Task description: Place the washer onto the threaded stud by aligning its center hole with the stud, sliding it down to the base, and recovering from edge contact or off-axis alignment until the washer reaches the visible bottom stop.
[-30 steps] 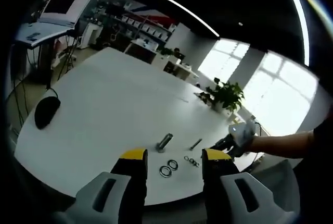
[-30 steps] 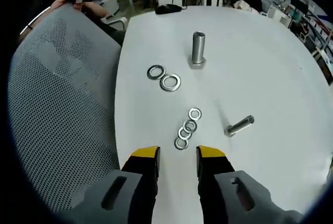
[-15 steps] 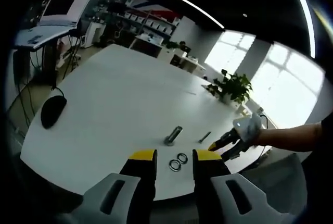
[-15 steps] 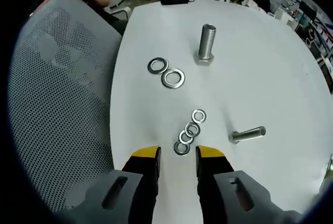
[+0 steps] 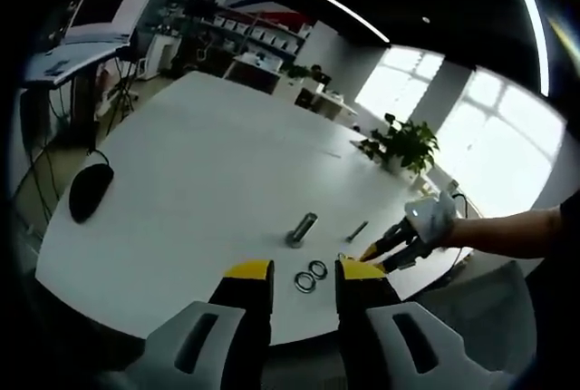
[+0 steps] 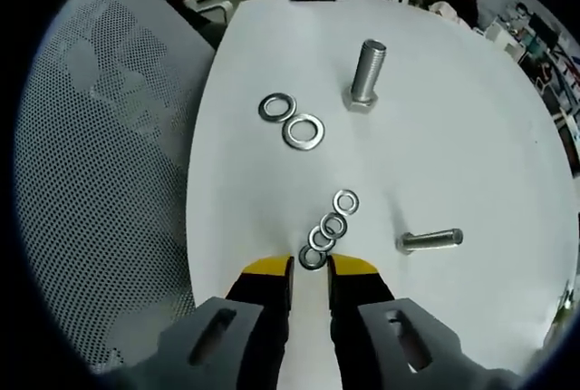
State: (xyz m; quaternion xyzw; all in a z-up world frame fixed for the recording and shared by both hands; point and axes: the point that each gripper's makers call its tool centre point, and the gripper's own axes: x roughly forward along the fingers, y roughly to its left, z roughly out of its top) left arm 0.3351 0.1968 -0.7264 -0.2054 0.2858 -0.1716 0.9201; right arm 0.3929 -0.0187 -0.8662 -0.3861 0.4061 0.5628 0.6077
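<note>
White and round-edged, the desk [image 6: 471,127] carries a chain of four small steel washers [image 6: 328,229] just ahead of the right claw [image 6: 309,267], whose yellow-tipped jaws stand only narrowly apart, gripping nothing. Beyond them two larger steel washers [image 6: 292,121] lie touching, near the upright threaded steel stud [image 6: 366,75]. A smaller bolt [image 6: 430,241] lies flat. The left claw [image 5: 292,270] hovers with a modest gap, holding nothing. A grey mesh chair [image 6: 100,163] sits beside the desk.
</note>
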